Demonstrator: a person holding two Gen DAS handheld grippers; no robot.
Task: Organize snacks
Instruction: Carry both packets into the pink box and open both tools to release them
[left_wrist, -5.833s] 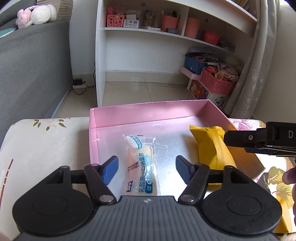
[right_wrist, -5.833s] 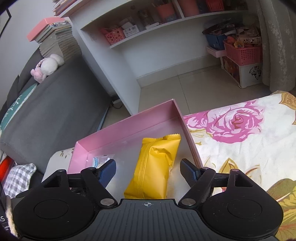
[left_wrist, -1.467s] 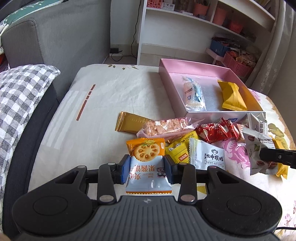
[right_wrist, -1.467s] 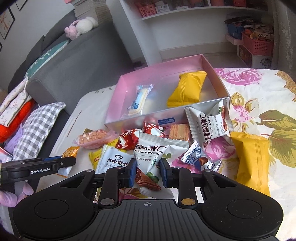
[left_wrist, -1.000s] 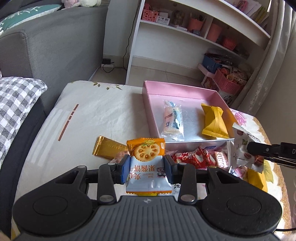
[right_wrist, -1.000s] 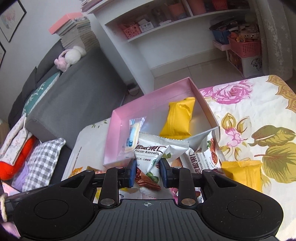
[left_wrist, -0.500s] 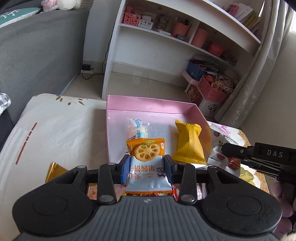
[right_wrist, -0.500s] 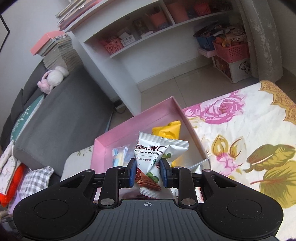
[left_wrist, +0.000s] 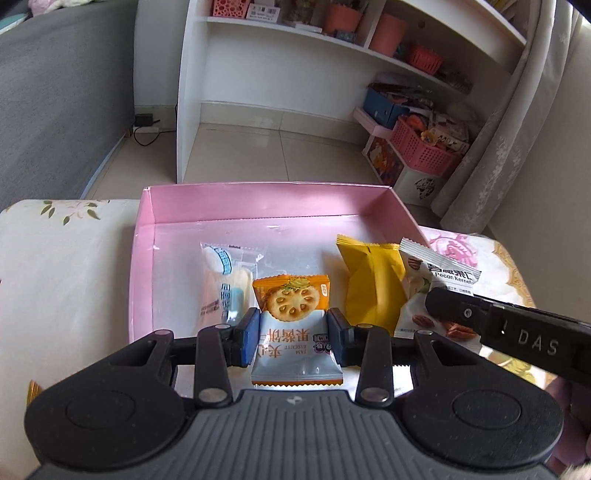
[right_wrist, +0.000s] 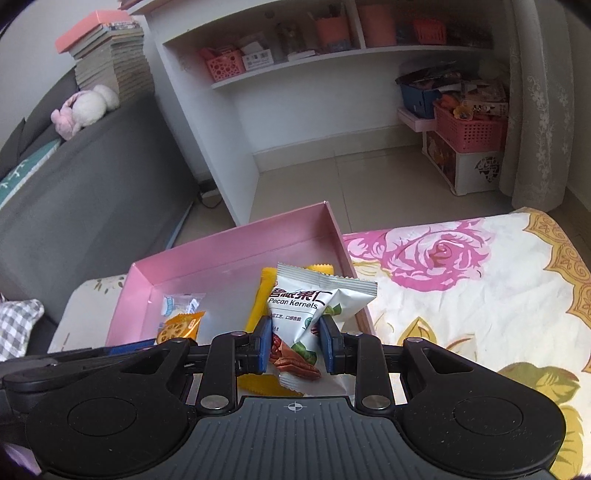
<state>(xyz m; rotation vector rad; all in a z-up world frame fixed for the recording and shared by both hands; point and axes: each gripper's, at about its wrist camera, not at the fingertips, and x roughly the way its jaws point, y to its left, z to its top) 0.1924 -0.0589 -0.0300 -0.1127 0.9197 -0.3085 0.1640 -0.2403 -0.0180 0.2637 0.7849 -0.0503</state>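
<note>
The floral-covered surface (right_wrist: 461, 295) carries one pink box (left_wrist: 258, 203), open at the top, its long side running across in front of me. Two packets lie flat on its floor, each with its long axis running from the near wall toward the far wall: one yellow packet (left_wrist: 369, 280) toward the right side and one clear-wrapped packet with blue print (left_wrist: 225, 280) toward the left side.

I am holding two more packets, one in each hand, both over the near part of the box. In my right gripper (right_wrist: 294, 341) the fingers (right_wrist: 263, 343) are clamped on the lower part of the pecan kernels packet (right_wrist: 314, 299). It stands roughly upright, long axis pointing away from me, crimped top edge farthest from me, above the yellow packet and close to the box's right wall. From the left wrist view the same packet (left_wrist: 436, 280) sits just right of the yellow one.

In my left gripper (left_wrist: 291, 339) the fingers (left_wrist: 248, 338) are clamped on the two side edges of the jam biscuit packet (left_wrist: 291, 317). Its orange end with the biscuit picture points away from me, its white end toward me, and it hangs between the clear-wrapped packet and the yellow one.
</note>
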